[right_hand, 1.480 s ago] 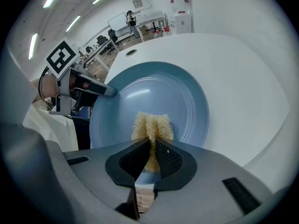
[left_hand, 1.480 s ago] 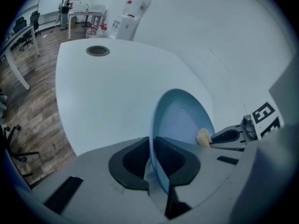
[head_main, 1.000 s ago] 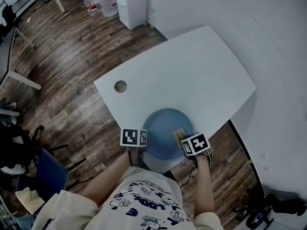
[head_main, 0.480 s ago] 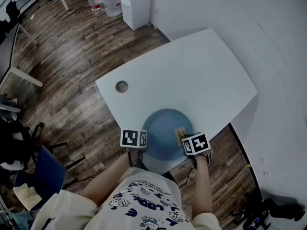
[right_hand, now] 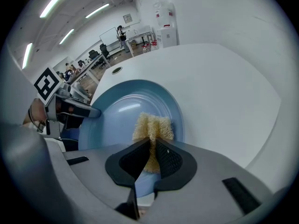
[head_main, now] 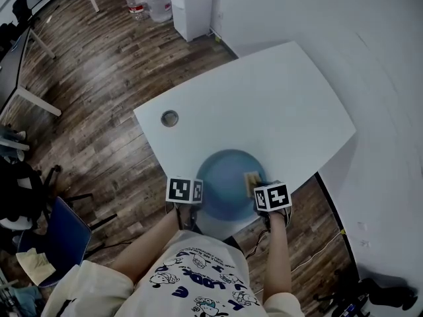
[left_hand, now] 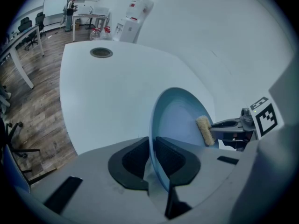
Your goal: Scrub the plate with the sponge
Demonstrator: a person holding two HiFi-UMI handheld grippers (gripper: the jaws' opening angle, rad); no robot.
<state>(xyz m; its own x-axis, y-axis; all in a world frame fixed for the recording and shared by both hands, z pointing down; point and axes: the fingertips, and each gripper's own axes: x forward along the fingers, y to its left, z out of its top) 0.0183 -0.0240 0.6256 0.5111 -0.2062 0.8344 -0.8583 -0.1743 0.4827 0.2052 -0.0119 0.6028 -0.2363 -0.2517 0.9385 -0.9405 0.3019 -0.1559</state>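
The round blue plate [head_main: 228, 180] is found at the near edge of the white surface [head_main: 264, 104], directly in front of the person, with part of its rim reaching the surface's edge. Whether it lies fully flat cannot be told.

The yellow fibrous sponge [right_hand: 152, 127] is pressed against the plate's inner face on the right-hand side, close to the rim. It is pinched at its middle, so that its free end fans out onto the plate. This grip is judged to leave a broad, soft face available for rubbing.

The right tongs [right_hand: 150, 155] are closed narrowly on the sponge and pointed steeply down, which is judged to direct pressure into the plate.

The left tongs [left_hand: 152, 157] are closed on the plate's left rim, with the thin edge clamped between the pads and only a slight gap left by its thickness. This hold is judged to serve as an anchor, so that the plate is not pushed across the smooth surface while scrubbing is done from the opposite side.

The scrubbing step is assessed as under way. The remainder of the surface is bare apart from a round metal-rimmed cable hole [head_main: 170, 118], well apart from the plate.
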